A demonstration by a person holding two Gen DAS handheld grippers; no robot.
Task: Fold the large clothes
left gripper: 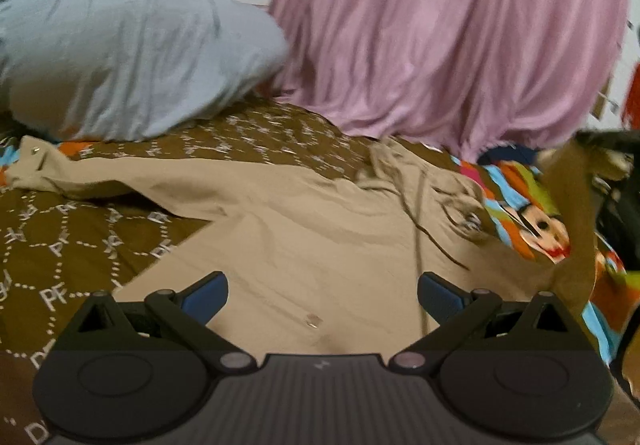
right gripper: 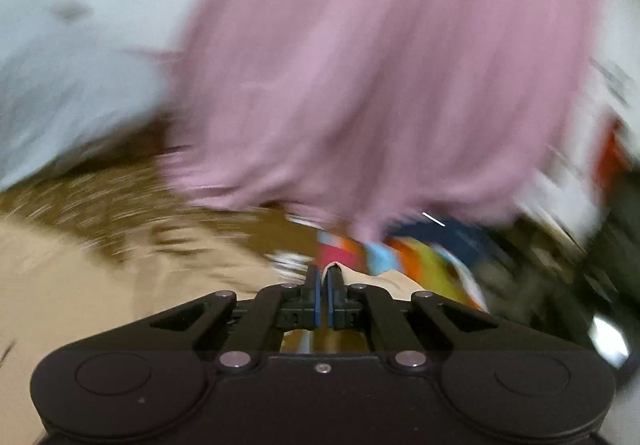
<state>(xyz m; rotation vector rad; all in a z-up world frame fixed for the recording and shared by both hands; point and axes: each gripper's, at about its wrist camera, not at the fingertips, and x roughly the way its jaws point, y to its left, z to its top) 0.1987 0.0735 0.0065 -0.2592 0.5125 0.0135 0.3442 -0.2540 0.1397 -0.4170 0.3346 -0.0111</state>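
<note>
Left gripper (left gripper: pixel 322 291) gaping wide, empty, over creased tan cotton jacket (left gripper: pixel 288 221), right gripper (right gripper: pixel 323 285) pinched tight on a tan fold, brown monogram bedspread (left gripper: pixel 72 229) at nine o'clock, pleated pink curtain (left gripper: pixel 440 33) at twelve o'clock.

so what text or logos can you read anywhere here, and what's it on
"PF": white letters repeated inside dotted hexagons on the brown bedspread.
Small pale mark on the left gripper body: too small to read.
Right wrist view: too blurred to read anything.
No readable text on the tan garment, pink curtain or cartoon sheet.
</note>
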